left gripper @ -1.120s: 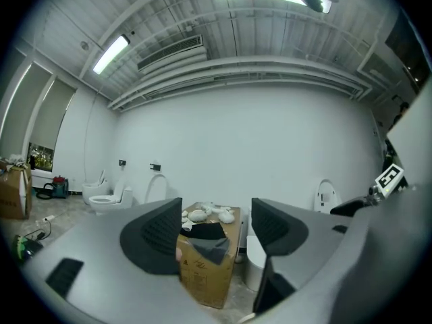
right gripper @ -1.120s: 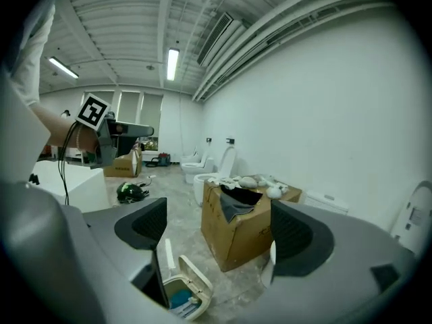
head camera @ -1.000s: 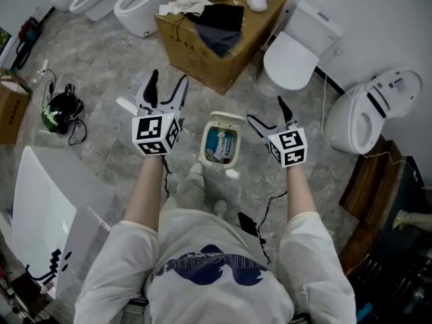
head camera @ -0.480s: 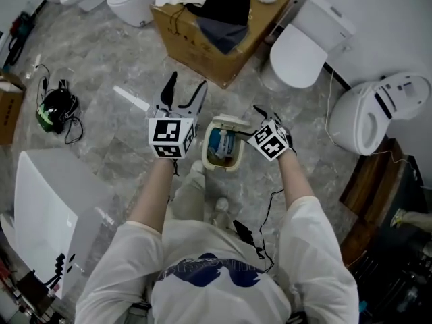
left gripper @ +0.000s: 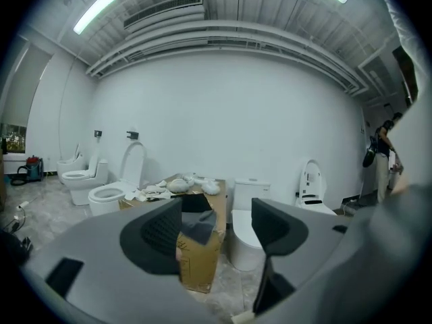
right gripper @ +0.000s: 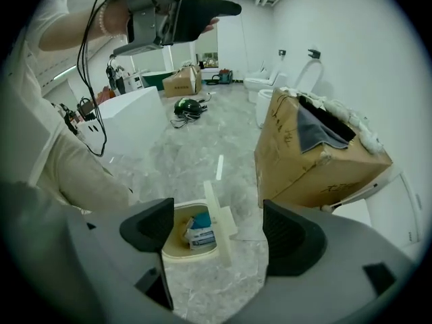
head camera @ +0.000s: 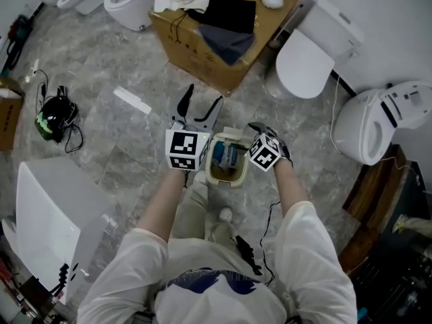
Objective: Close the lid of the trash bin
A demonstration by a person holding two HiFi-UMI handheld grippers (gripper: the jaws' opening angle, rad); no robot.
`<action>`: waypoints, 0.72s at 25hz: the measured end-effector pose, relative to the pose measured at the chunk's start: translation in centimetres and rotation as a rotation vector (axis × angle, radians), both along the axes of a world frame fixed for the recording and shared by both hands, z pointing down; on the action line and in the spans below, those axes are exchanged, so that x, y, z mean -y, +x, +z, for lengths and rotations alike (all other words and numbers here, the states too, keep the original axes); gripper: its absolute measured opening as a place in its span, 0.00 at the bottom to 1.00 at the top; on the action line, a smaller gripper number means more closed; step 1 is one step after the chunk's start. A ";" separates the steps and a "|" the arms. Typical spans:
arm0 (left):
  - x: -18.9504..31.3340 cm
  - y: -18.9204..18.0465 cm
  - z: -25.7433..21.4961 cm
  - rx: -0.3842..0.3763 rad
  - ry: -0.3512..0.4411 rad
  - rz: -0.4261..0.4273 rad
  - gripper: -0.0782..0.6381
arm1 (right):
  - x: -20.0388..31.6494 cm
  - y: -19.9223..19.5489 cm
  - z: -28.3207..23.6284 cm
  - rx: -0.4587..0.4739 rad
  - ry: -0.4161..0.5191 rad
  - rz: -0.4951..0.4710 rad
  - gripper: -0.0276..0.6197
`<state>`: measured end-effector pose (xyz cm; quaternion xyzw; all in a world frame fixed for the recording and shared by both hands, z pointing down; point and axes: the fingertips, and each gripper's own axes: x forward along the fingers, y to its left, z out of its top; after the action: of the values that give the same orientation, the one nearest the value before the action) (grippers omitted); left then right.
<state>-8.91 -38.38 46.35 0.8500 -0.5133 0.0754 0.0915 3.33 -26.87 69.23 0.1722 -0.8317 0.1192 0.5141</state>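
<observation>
The small cream trash bin (head camera: 224,171) stands on the grey floor just ahead of the person's feet, with packaging inside it. Its lid (head camera: 233,136) is raised at the far rim; the right gripper view shows the lid (right gripper: 217,211) upright beside the open bin (right gripper: 177,248). My right gripper (head camera: 260,129) hangs over the bin's right side and points steeply down. Its jaws stand wide and are closing; the lid shows between them from above, and neither pad touches it. My left gripper (head camera: 202,100) is at the bin's left, pointing nearly level, open and empty (left gripper: 216,231).
A cardboard box (head camera: 223,32) holding dark cloth and white pieces stands beyond the bin. White toilets (head camera: 307,59) (head camera: 378,123) stand to the right and at the back left. A white panel (head camera: 47,214), a helmet with cables (head camera: 54,117) and a white strip (head camera: 133,101) lie at left.
Both grippers have come down and closed in on the bin from either side. The right one has tipped from nearly level to steeply downward over the bin.
</observation>
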 end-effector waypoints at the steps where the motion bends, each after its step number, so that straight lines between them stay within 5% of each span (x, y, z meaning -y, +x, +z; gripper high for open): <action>1: 0.3 0.0 0.4 0.001 -0.005 0.002 0.53 | -0.1 0.0 0.6 -0.012 -0.013 -0.011 0.69; 18: 4.6 -1.4 5.3 0.029 -0.046 0.005 0.53 | -1.8 -2.8 9.3 -0.086 -0.191 -0.135 0.68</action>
<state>-10.27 -42.96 51.69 0.8476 -0.5108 0.0999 0.1035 0.54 -25.05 78.54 0.0713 -0.8034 0.1555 0.5704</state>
